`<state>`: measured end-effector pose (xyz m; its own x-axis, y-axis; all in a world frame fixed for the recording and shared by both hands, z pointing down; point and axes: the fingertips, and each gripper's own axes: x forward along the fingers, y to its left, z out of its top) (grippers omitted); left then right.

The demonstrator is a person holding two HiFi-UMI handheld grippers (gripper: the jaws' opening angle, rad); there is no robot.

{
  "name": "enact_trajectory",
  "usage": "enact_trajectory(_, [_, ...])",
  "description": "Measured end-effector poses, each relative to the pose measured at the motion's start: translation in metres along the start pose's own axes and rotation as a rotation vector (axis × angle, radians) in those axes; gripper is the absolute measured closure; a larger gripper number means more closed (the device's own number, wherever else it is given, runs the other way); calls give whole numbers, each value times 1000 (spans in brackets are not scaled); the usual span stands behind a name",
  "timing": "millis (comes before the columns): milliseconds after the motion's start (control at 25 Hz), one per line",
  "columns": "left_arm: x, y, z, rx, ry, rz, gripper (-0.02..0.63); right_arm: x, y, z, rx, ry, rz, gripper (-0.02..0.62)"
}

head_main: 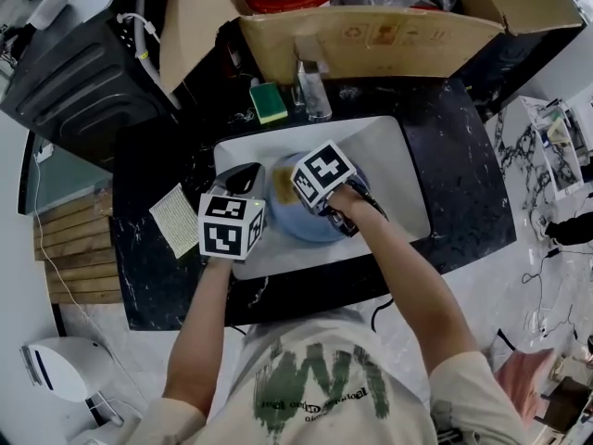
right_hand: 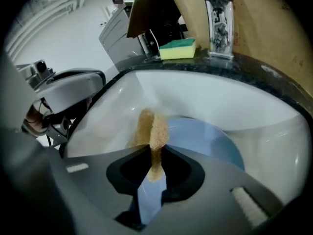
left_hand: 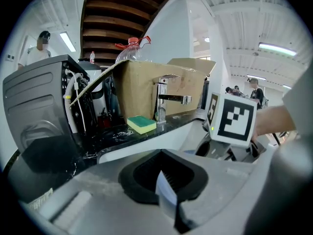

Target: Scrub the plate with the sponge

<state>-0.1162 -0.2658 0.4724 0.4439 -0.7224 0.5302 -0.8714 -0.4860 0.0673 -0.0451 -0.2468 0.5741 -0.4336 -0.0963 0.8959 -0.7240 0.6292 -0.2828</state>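
Note:
A light blue plate [head_main: 320,219] lies in the white sink [head_main: 389,156]; the right gripper view shows the plate [right_hand: 208,143] just past the jaws. My right gripper [head_main: 289,185] is shut on a thin tan sponge [right_hand: 151,129], whose free end rests at the plate's left rim. My left gripper [head_main: 243,180] hovers at the sink's left side, beside the plate and apart from it. In its own view the left gripper [left_hand: 168,197] has its jaws shut with nothing between them. A green and yellow sponge [head_main: 269,102] lies unused on the counter behind the sink.
A faucet [head_main: 313,86] stands at the sink's back edge in front of an open cardboard box [head_main: 371,40]. A black appliance [head_main: 83,72] fills the far left of the dark counter [head_main: 463,202]. A pale ribbed cloth [head_main: 175,219] lies left of the sink.

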Motion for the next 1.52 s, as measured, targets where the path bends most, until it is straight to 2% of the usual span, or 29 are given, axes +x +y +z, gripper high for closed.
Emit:
enact_trajectory(240, [0, 2, -2, -6, 1, 1, 603, 26, 15, -13, 34, 60, 50, 532])
enact_trajectory(520, [0, 2, -3, -7, 0, -3, 603, 41, 15, -32, 55, 137, 59, 532])
enact_trajectory(1080, [3, -9, -4, 2, 3, -23, 603, 31, 16, -66, -37, 265, 103, 532])
enact_trajectory(1520, [9, -16, -1, 8, 3, -28, 603, 14, 1, -92, -98, 362, 123, 532])
